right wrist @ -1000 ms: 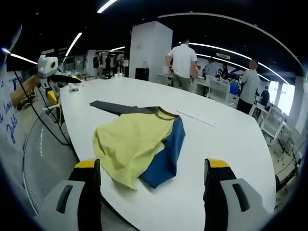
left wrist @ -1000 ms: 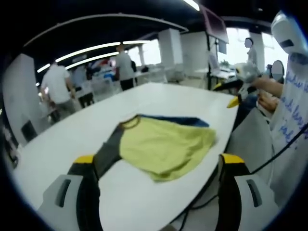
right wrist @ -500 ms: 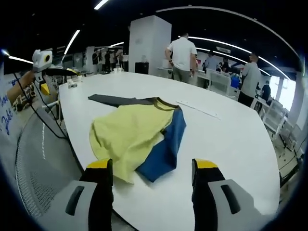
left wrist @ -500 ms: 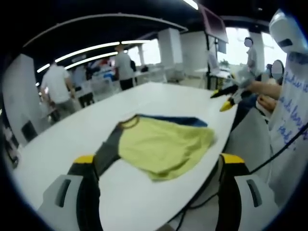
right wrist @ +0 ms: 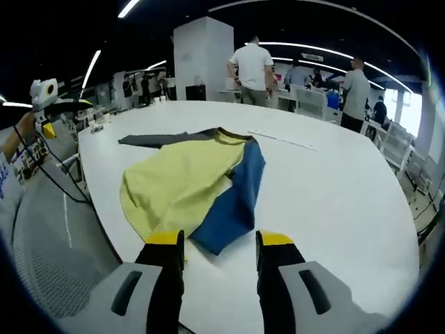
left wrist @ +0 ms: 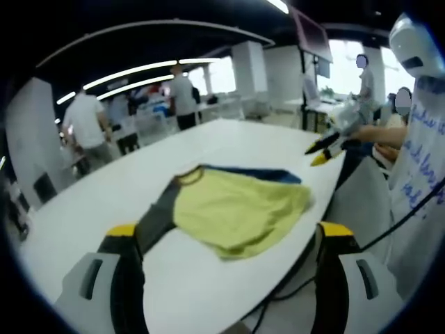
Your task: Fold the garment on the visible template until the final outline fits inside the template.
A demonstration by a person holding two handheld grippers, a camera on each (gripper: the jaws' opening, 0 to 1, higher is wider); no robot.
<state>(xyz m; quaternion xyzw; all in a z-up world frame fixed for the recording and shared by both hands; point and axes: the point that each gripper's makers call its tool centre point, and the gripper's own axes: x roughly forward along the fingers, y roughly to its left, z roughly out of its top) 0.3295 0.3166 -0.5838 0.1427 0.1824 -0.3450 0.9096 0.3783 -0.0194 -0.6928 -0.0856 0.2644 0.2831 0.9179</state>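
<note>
A garment lies crumpled on the white table, near its edge. It has a yellow front, a blue layer beneath and a grey sleeve stretched out flat. My left gripper hangs short of the garment, open wide with nothing between its jaws. My right gripper hovers just before the blue hem, its jaws narrowed but still apart and empty. The right gripper also shows in the left gripper view, held over the table's edge. In the right gripper view, the left gripper is off to the side.
A thin pale strip lies on the table beyond the garment. Several people stand at desks behind, beside a white pillar. A mesh chair back and cables border the table's near edge.
The right gripper's jaws have drawn closer together and its view has moved nearer the garment. In the left gripper view the right gripper has come lower. The garment has not moved.
</note>
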